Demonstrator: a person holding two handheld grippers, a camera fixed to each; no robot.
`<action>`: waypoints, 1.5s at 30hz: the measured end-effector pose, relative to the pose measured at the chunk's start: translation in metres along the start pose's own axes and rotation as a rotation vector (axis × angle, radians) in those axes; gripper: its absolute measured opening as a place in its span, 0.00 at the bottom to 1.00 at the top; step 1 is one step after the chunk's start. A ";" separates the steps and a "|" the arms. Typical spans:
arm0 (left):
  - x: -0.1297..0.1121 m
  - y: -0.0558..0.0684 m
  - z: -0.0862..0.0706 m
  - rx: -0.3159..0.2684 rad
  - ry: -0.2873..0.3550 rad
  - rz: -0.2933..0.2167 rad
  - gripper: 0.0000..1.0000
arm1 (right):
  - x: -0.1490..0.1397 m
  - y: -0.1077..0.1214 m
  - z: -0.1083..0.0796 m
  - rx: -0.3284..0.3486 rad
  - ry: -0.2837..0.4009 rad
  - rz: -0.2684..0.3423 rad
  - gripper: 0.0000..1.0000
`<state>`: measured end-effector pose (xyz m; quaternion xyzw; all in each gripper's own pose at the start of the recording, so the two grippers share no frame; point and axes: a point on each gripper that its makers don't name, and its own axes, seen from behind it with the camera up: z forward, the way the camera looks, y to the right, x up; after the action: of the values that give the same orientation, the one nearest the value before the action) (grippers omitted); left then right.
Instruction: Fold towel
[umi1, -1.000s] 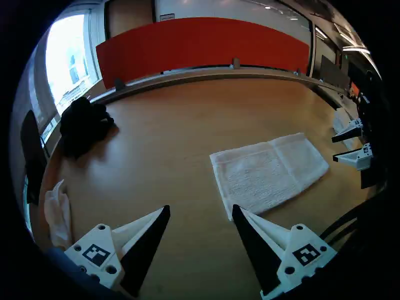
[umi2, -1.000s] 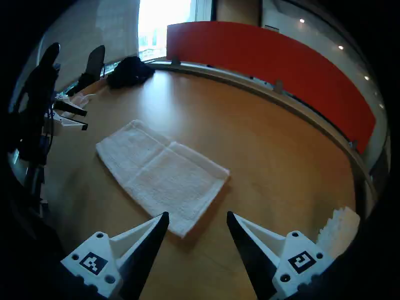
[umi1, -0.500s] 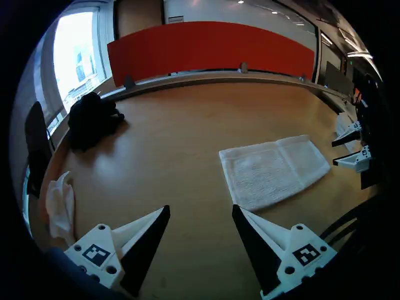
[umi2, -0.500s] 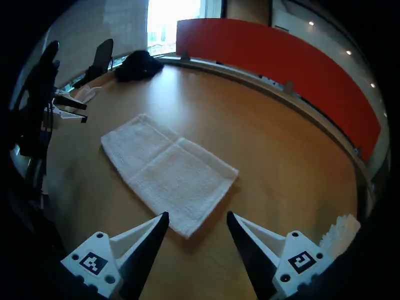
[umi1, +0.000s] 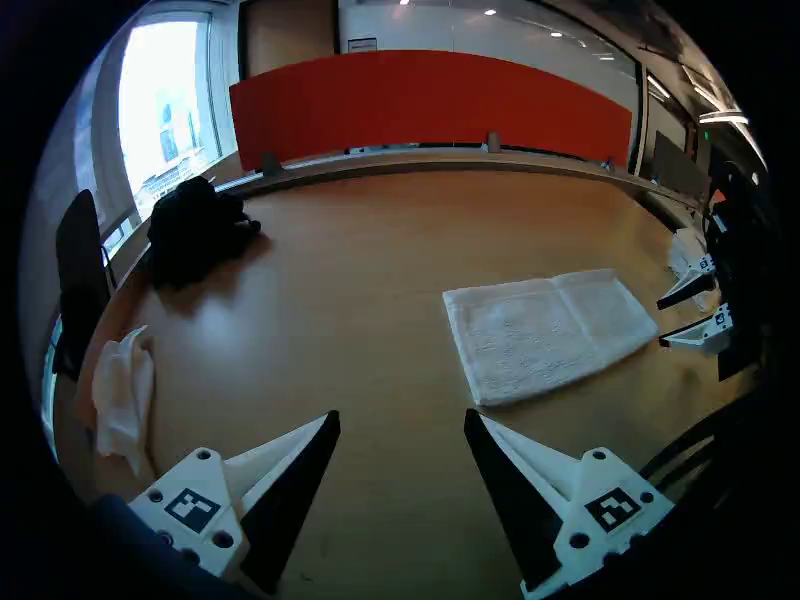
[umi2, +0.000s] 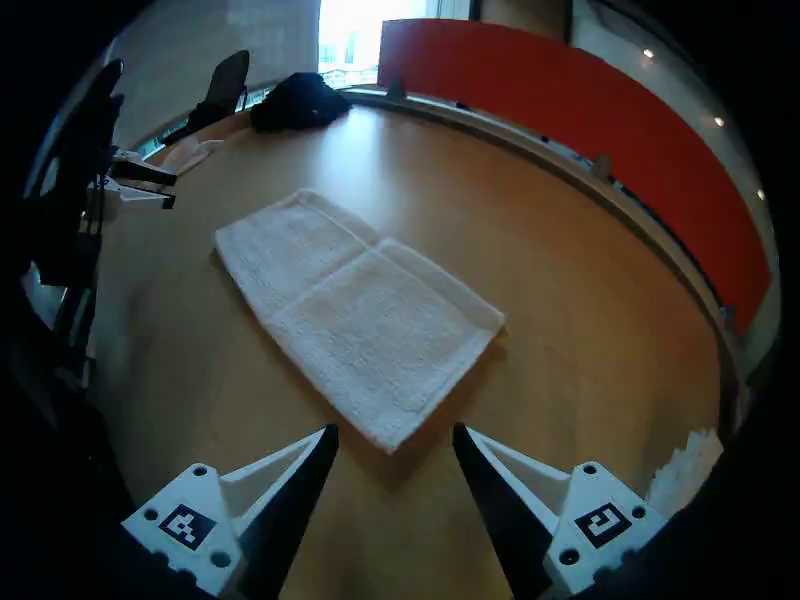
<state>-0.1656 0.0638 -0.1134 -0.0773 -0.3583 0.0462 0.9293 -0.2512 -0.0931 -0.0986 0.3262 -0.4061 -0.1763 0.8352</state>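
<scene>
A white towel (umi1: 548, 331) lies folded flat on the wooden table (umi1: 370, 260), with a fold line across its middle. In the left gripper view it sits ahead and to the right of my left gripper (umi1: 400, 440), which is open and holds nothing. In the right gripper view the towel (umi2: 355, 308) lies just ahead of my right gripper (umi2: 393, 455), open too, with the towel's near corner close to the fingertips. The right gripper (umi1: 690, 315) also appears at the far right of the left gripper view, and the left gripper (umi2: 135, 185) at the left of the right gripper view.
A black bag (umi1: 195, 228) rests at the table's far left near the window. A crumpled white cloth (umi1: 122, 385) lies at the left edge, and another white cloth (umi2: 685, 465) at the right edge. A red divider (umi1: 430, 105) runs along the far side. A dark chair (umi1: 78, 280) stands left.
My left gripper has drawn back and risen, so the towel looks farther and more to the right. My right gripper has moved closer to the towel's near corner. Both stay open.
</scene>
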 end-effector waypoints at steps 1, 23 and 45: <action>0.000 -0.001 -0.001 0.003 0.005 0.000 0.92 | -0.001 0.000 0.001 0.002 -0.004 -0.003 0.87; 0.001 -0.006 -0.023 0.027 0.086 0.012 0.92 | -0.014 -0.005 0.005 0.064 -0.074 -0.001 0.38; 0.007 -0.013 -0.037 0.040 0.124 -0.009 0.92 | -0.002 -0.004 0.004 0.061 -0.049 -0.010 0.03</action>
<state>-0.1351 0.0475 -0.1332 -0.0600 -0.2994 0.0443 0.9512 -0.2555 -0.0961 -0.1008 0.3492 -0.4299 -0.1760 0.8138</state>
